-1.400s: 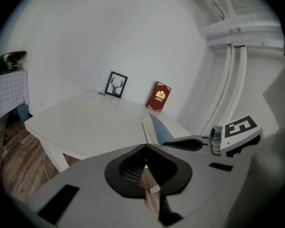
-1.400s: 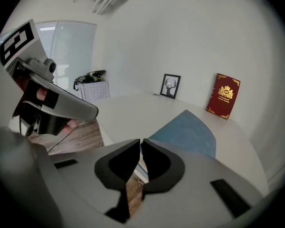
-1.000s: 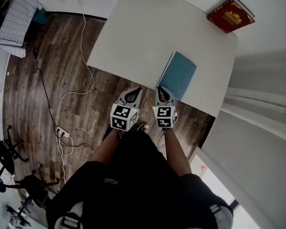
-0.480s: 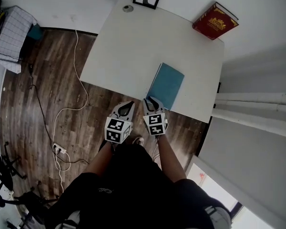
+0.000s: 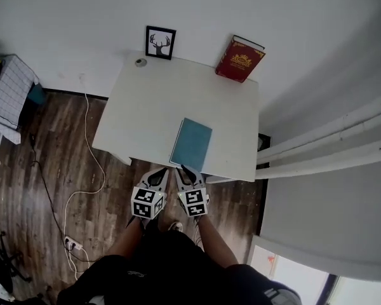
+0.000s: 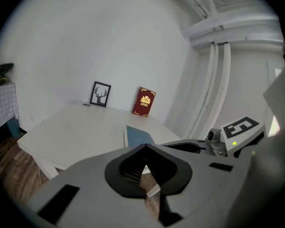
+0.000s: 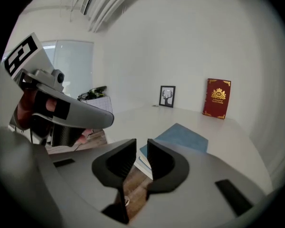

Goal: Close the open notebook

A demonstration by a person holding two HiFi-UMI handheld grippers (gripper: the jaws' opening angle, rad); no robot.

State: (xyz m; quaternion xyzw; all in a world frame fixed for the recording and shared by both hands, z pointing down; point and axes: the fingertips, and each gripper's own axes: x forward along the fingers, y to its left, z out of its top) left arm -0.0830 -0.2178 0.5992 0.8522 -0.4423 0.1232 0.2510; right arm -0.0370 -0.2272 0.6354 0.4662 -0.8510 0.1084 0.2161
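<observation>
Where the notebook (image 5: 191,144) lies: centre of head view, closed, blue cover up, flat on white table (image 5: 140,119) by its lower edge
Left gripper (image 5: 159,173): jaws together, nothing in them, lower centre, just below table edge
Right gripper (image 5: 185,169): jaws slightly apart, just been opening, nothing between, tips just below notebook
Red book (image 5: 240,60): upright against wall, table's upper right
Picture frame (image 5: 160,42): against wall, table's upper left
</observation>
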